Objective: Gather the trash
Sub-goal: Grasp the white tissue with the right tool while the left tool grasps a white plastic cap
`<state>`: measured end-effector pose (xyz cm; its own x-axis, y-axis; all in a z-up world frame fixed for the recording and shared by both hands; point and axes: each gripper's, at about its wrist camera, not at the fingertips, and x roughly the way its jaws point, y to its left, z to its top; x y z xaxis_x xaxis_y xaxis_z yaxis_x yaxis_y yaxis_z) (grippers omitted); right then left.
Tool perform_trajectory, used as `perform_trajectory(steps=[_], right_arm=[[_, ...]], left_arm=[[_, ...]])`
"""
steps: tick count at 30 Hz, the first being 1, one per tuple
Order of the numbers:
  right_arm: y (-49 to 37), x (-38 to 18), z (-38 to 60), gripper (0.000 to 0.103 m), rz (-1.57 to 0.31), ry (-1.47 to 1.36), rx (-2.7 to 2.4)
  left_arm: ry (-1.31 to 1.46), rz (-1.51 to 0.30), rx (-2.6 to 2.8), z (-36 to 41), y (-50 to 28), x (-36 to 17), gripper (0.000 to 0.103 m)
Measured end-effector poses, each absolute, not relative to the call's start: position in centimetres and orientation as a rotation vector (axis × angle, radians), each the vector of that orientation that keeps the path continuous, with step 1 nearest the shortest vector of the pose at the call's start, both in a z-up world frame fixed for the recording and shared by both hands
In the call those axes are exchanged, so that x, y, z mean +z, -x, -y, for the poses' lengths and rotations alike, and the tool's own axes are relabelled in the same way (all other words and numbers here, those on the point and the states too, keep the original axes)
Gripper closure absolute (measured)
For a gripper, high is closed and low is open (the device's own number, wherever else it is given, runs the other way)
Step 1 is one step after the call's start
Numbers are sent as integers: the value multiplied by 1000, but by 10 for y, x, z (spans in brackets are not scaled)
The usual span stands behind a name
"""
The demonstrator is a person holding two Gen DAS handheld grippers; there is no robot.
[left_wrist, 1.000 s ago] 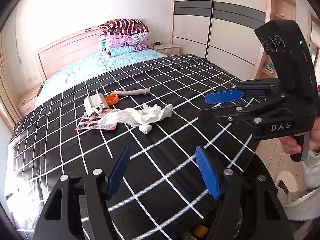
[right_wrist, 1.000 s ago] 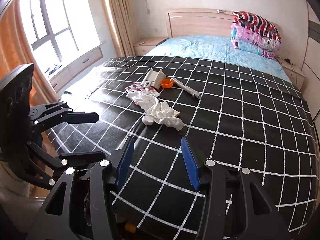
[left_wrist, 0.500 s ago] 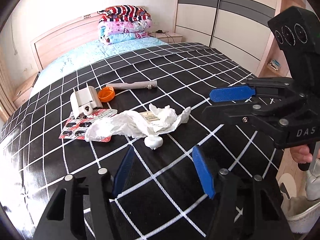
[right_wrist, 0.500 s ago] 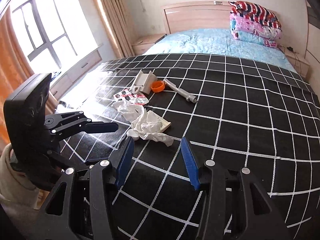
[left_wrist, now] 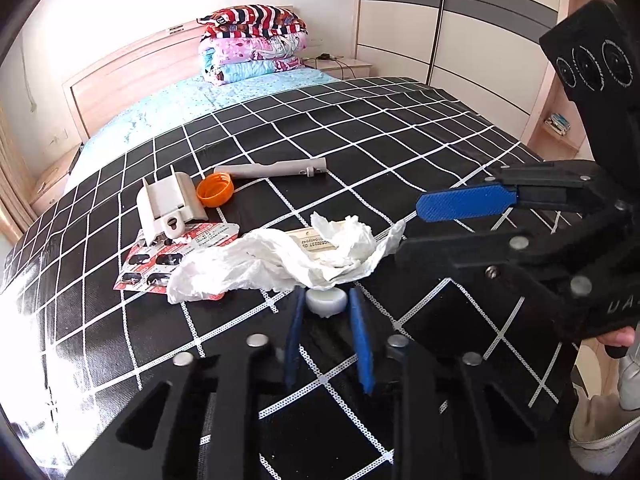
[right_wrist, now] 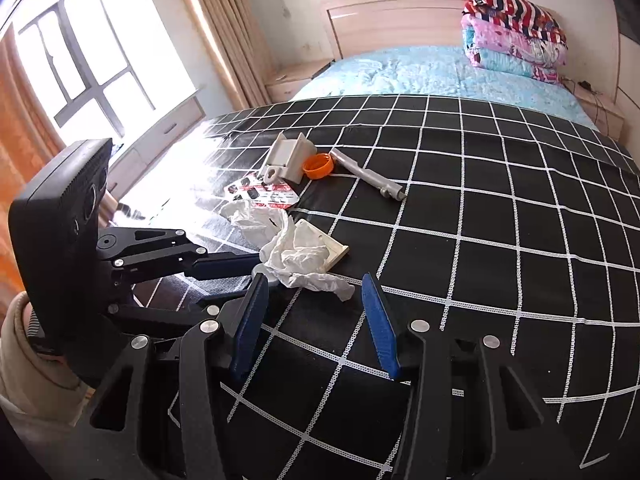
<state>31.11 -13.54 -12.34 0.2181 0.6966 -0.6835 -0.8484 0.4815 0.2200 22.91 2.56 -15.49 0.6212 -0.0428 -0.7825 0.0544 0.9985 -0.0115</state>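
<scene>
The trash lies in a loose cluster on the black checked cover of the bed, toward its window-side edge. The left tongs have their blue pads either side of a small white cap, which sits just beside the near edge of the crumpled tissue; the pads look close to the cap, but I cannot tell whether they already press it. The right tongs hover spread just short of the tissue's tail. To take the cap well, keep the left pads low against the cover, centred on the cap's sides, and squeeze squarely so the round piece does not squirt out. Avoid snagging the tissue, which drapes over a flat cream card.
</scene>
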Motion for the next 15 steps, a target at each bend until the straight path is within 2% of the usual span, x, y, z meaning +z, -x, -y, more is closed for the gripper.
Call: perform_trajectory(steps=[15], right_arm=[[-295, -125, 114, 53, -842, 222, 1058]], left_arm=[[-5, -867, -9, -41, -186, -146, 82]])
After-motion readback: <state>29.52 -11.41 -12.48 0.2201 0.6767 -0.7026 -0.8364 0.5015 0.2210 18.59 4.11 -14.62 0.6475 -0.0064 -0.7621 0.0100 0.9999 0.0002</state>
